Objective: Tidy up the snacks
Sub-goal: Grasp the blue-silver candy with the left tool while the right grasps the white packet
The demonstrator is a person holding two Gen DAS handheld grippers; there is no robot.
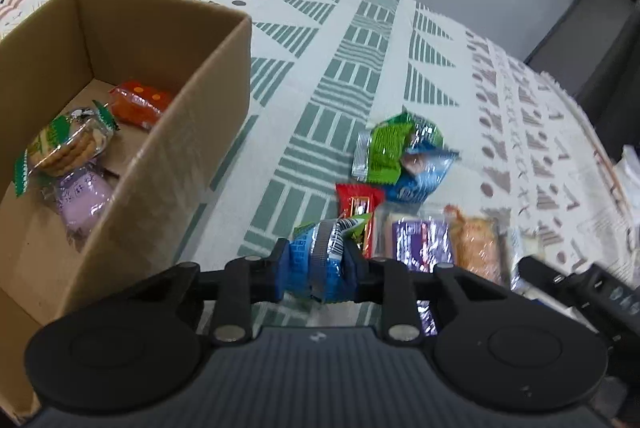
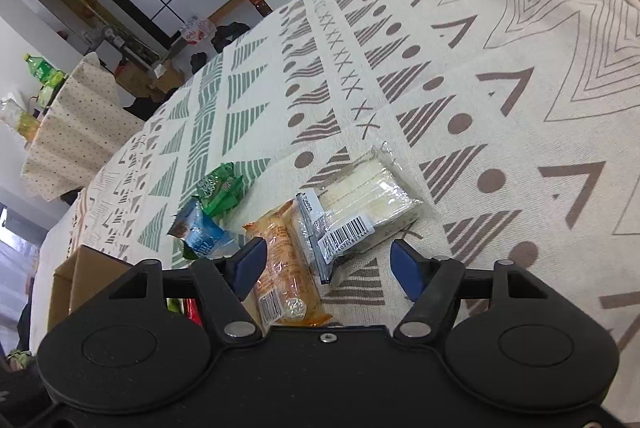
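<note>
Blue crinkly foil snack packet was pinched in the left gripper jaws, best lifted clear over the brown cardboard box wall (right gripper jaws spread around the orange wrapped cake).

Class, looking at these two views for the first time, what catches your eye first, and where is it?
The left gripper squeezing a blue snack packet at the bottom centre. Left of it stands a cardboard box already holding snacks. In the right wrist view, the right gripper gapes over an orange packet and a clear-wrapped sandwich on the patterned cloth.

Two close, downward-tilted wrist views, both over the snack pile.
</note>
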